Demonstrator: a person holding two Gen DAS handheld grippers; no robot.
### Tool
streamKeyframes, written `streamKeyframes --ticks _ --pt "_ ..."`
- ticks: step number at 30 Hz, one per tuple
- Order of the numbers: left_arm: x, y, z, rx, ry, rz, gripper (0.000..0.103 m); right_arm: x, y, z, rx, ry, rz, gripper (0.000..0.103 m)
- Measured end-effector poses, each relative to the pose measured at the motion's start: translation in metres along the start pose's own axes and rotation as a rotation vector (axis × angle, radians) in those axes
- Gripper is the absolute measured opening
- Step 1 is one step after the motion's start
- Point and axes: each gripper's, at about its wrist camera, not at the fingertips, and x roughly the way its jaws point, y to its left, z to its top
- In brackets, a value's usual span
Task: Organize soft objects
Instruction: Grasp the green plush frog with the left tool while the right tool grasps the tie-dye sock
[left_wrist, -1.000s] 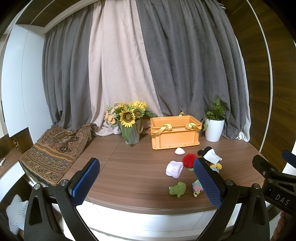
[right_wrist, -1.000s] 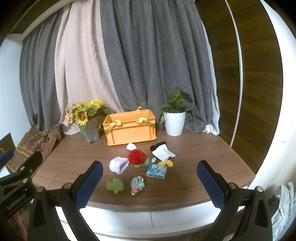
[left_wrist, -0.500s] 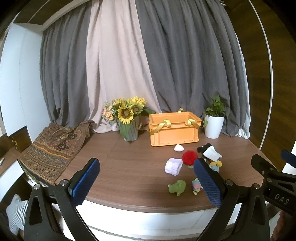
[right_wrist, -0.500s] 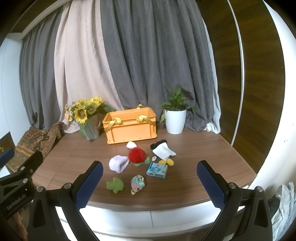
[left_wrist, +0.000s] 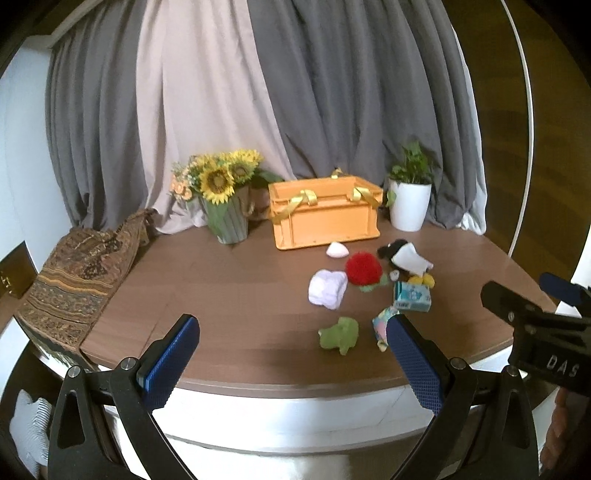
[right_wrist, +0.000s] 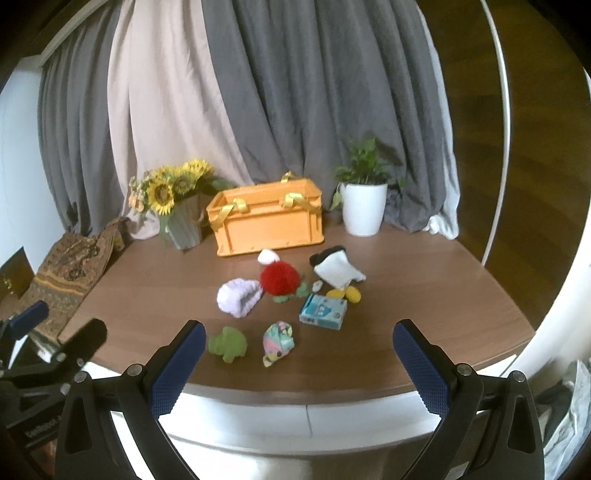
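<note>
Approach step: both the left gripper (left_wrist: 291, 354) and right gripper (right_wrist: 295, 363) hover wide open and empty at the tabletop (right_wrist: 424, 295) edge, so next reach a toy like the frog (right_wrist: 227, 343) for the crate (right_wrist: 266, 225).

Bare tabletop (left_wrist: 221, 295) lies left of the toys; orange crate (right_wrist: 267, 225), vase (right_wrist: 183, 225) and plant pot (right_wrist: 364, 208) block the back.

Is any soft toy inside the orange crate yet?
Cannot tell: the orange crate shows only its outer wall, while the red pompom lies on the table.

Brown wooden table (right_wrist: 424, 291): orange crate (right_wrist: 267, 225), sunflower vase (right_wrist: 181, 225), white plant pot (right_wrist: 364, 212), patterned cloth (right_wrist: 62, 280), scattered soft toys (right_wrist: 279, 280), tissue pack (right_wrist: 323, 312).
</note>
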Motion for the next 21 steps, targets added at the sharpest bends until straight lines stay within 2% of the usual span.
streamKeyframes --ticks 7,12,21 --pt "0.038 0.001 -0.012 0.012 0.071 -0.071 0.103 0.034 0.0 -0.009 0.001 0.05 0.028 0.102" --pt "0.081 -0.002 -0.016 0.037 0.131 -0.135 0.1 0.065 0.006 -0.013 -0.024 0.08 0.034 0.102" --pt "0.15 -0.006 -0.021 0.096 0.222 -0.219 0.095 0.132 0.012 -0.02 -0.02 0.212 0.045 0.087"
